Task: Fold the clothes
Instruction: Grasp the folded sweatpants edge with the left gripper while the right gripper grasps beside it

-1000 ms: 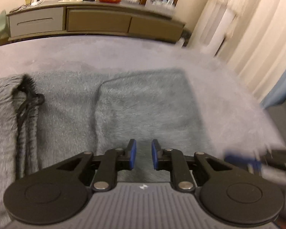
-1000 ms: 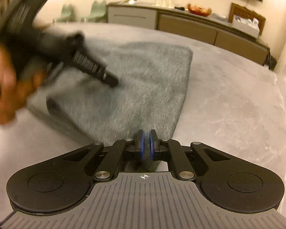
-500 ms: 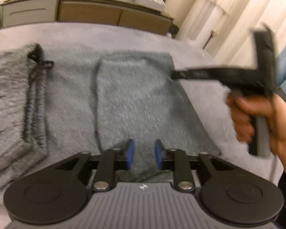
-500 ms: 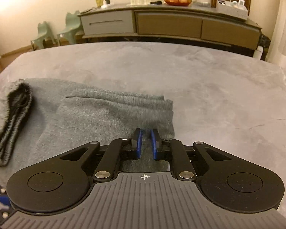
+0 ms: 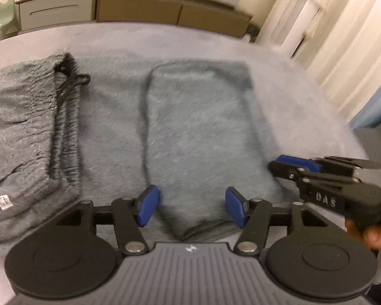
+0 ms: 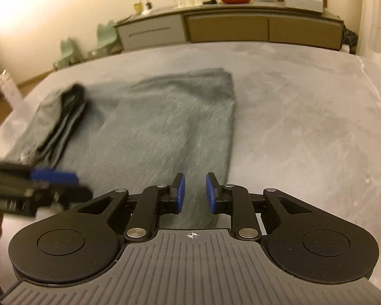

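Note:
Grey sweatpants [image 5: 198, 127] lie flat on the grey tabletop [image 5: 304, 106], one leg folded over the middle. Their waistband with a black drawstring [image 5: 68, 84] is at the left. My left gripper [image 5: 192, 207] hovers over the near hem of the folded leg; its jaws are opening, and the blue pads [image 5: 148, 204] press on nothing. My right gripper [image 6: 195, 193] is over the near right edge of the pants [image 6: 165, 127], jaws opening a little, no cloth pinched. Each gripper shows in the other's view: the right gripper [image 5: 287, 165] low at the right, the left gripper [image 6: 71, 184] blurred at the left.
A long sideboard [image 6: 228, 28] with glasses, a fruit bowl and a box stands against the back wall. Pale green chairs [image 6: 71, 50] sit at the left, curtains [image 5: 343, 38] at the right. A white bottle [image 6: 9, 89] stands near the table's left edge. Bare tabletop [image 6: 304, 127] stretches right of the pants.
Both pairs of jaws have parted, the left far more. The right gripper has come down from mid-air to the near right corner of the pants.

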`<state>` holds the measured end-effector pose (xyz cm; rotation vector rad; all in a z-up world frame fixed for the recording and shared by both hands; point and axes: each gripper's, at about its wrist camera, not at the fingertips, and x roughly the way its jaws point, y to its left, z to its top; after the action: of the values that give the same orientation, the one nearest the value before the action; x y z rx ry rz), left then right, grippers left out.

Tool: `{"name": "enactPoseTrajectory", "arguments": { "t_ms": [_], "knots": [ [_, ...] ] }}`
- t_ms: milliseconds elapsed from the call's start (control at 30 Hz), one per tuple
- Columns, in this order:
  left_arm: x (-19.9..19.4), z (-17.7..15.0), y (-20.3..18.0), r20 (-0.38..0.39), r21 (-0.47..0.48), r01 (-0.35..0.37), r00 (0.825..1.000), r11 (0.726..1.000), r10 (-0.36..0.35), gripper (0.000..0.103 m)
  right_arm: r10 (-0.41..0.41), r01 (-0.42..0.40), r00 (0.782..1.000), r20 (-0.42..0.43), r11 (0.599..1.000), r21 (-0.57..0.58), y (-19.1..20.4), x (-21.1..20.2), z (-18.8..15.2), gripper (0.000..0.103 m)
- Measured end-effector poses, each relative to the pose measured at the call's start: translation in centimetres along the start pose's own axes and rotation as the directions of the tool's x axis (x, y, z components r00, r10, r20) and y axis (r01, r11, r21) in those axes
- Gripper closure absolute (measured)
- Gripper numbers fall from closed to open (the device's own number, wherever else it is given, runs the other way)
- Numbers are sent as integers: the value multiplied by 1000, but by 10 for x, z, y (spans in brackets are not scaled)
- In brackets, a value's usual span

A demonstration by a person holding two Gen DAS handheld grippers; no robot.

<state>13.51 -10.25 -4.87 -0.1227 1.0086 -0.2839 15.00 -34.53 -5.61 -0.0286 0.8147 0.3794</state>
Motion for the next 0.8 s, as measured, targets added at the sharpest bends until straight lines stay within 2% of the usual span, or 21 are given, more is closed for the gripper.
{"name": "enactPoseTrajectory", "arguments": {
  "t_ms": [100, 133, 167, 200, 233, 300, 333, 367, 433, 500, 567, 633, 700, 733, 800],
  "knots": [
    [-10, 18, -6, 21, 11, -8, 1000, 1000, 7, 40, -39, 39, 999, 4, 999, -25, 5, -6, -7, 77],
    [-15, 28, -12, 39, 34, -12, 999, 999, 11, 36, -49, 49, 999, 19, 999, -1, 4, -13, -8, 67],
    [-20, 38, -19, 56, 57, -18, 998, 998, 14, 25, -62, 61, 997, 50, 998, 25, 3, -23, -9, 42],
    [-23, 48, -27, 72, 80, -25, 997, 996, 19, 14, -86, 82, 993, 85, 995, 52, 2, -30, -10, 29],
    [-22, 59, -38, 84, 110, -28, 996, 994, 19, 11, -105, 97, 989, 108, 992, 78, 1, -33, -11, 11],
    [-11, 81, -59, 72, 164, -29, 997, 986, 18, 8, -87, 78, 993, 76, 991, 106, 0, -28, -14, 19],
    [-4, 92, -70, 62, 189, -26, 998, 982, 15, 8, -68, 63, 997, 42, 993, 99, 0, -22, -14, 49],
    [6, 101, -80, 32, 206, -8, 999, 978, 2, 8, -71, 68, 997, 24, 994, 89, 2, -19, -15, 95],
    [26, 118, -99, -27, 240, 26, 999, 970, -21, 8, -89, 87, 996, 23, 995, 52, 8, -18, -17, 98],
    [42, 125, -114, -74, 281, 34, 997, 959, -14, 8, -118, 120, 988, 96, 993, -20, 21, -31, -17, 99],
    [65, 126, -123, -108, 333, -6, 993, 943, 45, 8, -143, 167, 971, 193, 980, -113, 39, -47, -19, 99],
    [86, 126, -129, -128, 389, -55, 985, 920, 114, 17, -112, 165, 955, 273, 970, -180, 56, -60, -21, 99],
    [98, 124, -130, -139, 429, -97, 975, 898, 171, 84, -80, 151, 949, 305, 965, -216, 66, -64, -24, 99],
    [100, 124, -128, -143, 435, -107, 972, 894, 186, 91, -71, 148, 948, 311, 961, -232, 70, -65, -25, 99],
    [92, 130, -122, -144, 390, -75, 980, 918, 141, 97, -105, 170, 948, 300, 964, -203, 67, -57, -25, 97]
  ]
}}
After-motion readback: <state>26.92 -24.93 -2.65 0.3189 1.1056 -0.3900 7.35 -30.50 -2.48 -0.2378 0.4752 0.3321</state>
